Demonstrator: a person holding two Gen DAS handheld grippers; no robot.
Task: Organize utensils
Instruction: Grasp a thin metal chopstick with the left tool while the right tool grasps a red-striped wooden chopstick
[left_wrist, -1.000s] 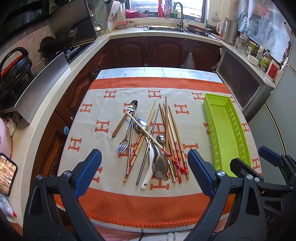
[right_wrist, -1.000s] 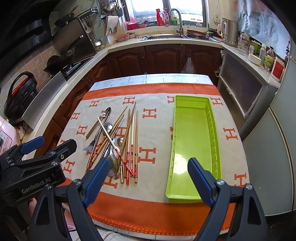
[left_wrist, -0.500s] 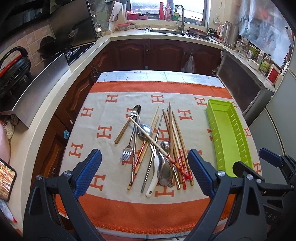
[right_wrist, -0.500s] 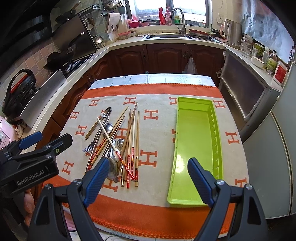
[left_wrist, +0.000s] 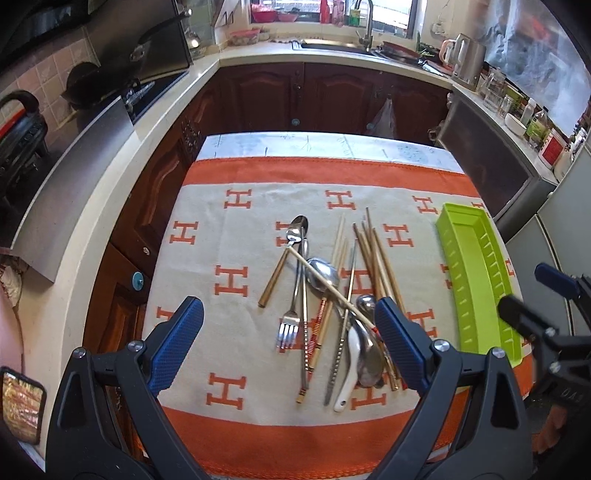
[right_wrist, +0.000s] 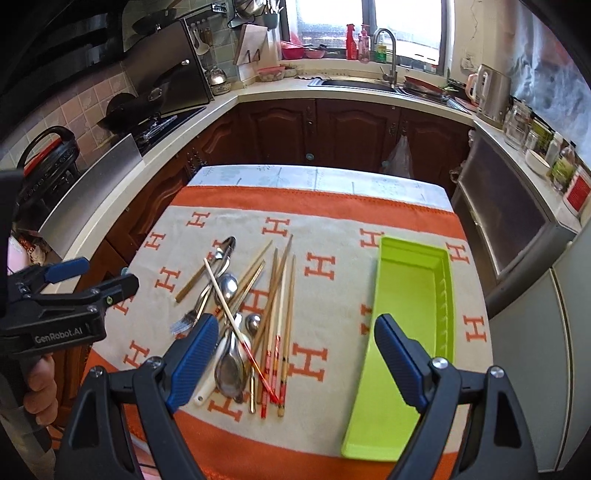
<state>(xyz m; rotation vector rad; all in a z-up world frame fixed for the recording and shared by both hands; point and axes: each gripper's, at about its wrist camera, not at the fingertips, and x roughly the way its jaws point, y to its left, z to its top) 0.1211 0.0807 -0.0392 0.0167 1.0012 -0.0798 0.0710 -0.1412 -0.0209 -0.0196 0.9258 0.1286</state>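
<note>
A loose pile of utensils (left_wrist: 332, 295) lies on the patterned cloth: several wooden chopsticks (left_wrist: 376, 258), metal spoons (left_wrist: 323, 273), a fork (left_wrist: 290, 325) and a white ceramic spoon (left_wrist: 349, 369). The pile also shows in the right wrist view (right_wrist: 243, 314). A lime green tray (right_wrist: 406, 325) lies empty to its right, also seen in the left wrist view (left_wrist: 476, 273). My left gripper (left_wrist: 288, 343) is open, above the near end of the pile. My right gripper (right_wrist: 291, 354) is open, above the cloth between pile and tray.
The table (right_wrist: 317, 177) wears an orange and beige cloth (right_wrist: 317, 266) with H marks. Kitchen counters, a stove (right_wrist: 159, 122) on the left, a sink (right_wrist: 354, 83) at the back and a fridge (right_wrist: 554, 332) on the right surround it.
Both grippers have moved forward and slightly down toward the table, so the utensils and tray appear larger and lower in view. Both stay open. Nothing on the cloth has moved.
</note>
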